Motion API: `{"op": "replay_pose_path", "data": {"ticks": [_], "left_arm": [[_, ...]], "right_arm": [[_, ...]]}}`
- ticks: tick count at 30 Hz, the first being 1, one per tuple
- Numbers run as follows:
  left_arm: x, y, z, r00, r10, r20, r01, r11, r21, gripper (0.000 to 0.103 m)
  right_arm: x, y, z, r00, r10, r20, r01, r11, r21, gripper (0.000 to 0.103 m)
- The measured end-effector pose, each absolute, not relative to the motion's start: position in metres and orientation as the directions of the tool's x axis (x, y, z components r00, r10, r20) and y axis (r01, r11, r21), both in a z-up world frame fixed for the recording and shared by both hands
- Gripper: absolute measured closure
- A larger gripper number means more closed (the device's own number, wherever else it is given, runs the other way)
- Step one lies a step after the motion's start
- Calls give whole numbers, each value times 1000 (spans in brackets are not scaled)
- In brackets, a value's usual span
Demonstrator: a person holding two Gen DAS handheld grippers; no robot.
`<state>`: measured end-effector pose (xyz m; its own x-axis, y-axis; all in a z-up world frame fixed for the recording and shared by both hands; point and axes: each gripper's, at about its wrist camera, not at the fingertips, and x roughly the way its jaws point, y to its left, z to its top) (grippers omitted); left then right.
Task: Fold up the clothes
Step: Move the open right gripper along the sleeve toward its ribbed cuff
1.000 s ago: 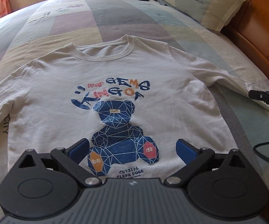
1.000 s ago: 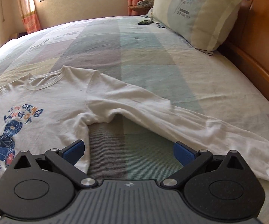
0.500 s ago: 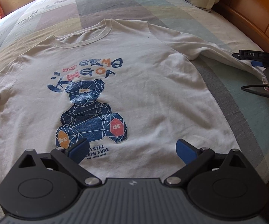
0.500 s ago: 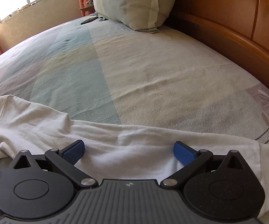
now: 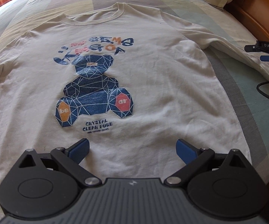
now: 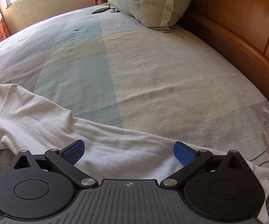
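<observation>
A white long-sleeved shirt (image 5: 153, 85) with a blue bear print lies flat, face up, on the bed. My left gripper (image 5: 132, 149) hovers open over its lower hem, nothing between the blue pads. In the right wrist view the shirt's right sleeve (image 6: 115, 149) stretches across the bedspread, its cuff (image 6: 261, 175) at the far right. My right gripper (image 6: 128, 152) is open just over the sleeve, pads apart on either side of the cloth. The right gripper (image 5: 266, 53) also shows at the right edge of the left wrist view, above the sleeve end.
A patchwork bedspread (image 6: 134, 65) covers the bed. A pillow (image 6: 149, 1) leans on the wooden headboard (image 6: 246, 28) at the right. A dark flat object (image 6: 100, 10) lies near the pillow. A black cable (image 5: 266, 91) loops by the bed's right edge.
My left gripper drew back toward the hem and shifted left across the shirt. My right gripper swung right along the sleeve, toward the cuff, and dropped closer to it. Both stayed open.
</observation>
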<state>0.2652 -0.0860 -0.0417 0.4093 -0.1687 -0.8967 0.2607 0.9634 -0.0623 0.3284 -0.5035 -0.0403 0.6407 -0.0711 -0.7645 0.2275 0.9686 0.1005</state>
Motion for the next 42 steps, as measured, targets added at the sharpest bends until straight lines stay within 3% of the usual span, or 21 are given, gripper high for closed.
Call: {"op": "replay_pose_path", "data": {"ticks": [8, 13, 19, 25, 33, 36, 42], "left_arm": [[262, -92, -41, 412, -167, -896, 280, 959, -50, 4], [261, -83, -40, 420, -152, -895, 250, 967, -47, 4], [256, -68, -41, 427, -134, -894, 208, 977, -47, 4], [251, -58, -42, 439, -150, -886, 203, 977, -65, 4], [259, -55, -40, 450, -188, -873, 223, 970, -94, 4], [260, -55, -42, 449, -196, -872, 231, 968, -99, 4], [263, -54, -45, 449, -205, -869, 239, 965, -105, 4]], "right_arm": [[325, -447, -18, 722, -1, -692, 78, 994, 81, 0], [332, -393, -8, 767, 195, -611, -127, 980, 152, 0], [357, -342, -22, 728, 357, -585, -298, 934, 200, 0], [368, -347, -52, 650, 354, -672, -216, 934, 283, 0], [333, -369, -38, 664, 316, -678, -169, 946, 275, 0], [322, -385, -25, 698, 267, -664, -138, 961, 241, 0], [310, -427, -47, 664, 135, -736, 7, 983, 186, 0]]}}
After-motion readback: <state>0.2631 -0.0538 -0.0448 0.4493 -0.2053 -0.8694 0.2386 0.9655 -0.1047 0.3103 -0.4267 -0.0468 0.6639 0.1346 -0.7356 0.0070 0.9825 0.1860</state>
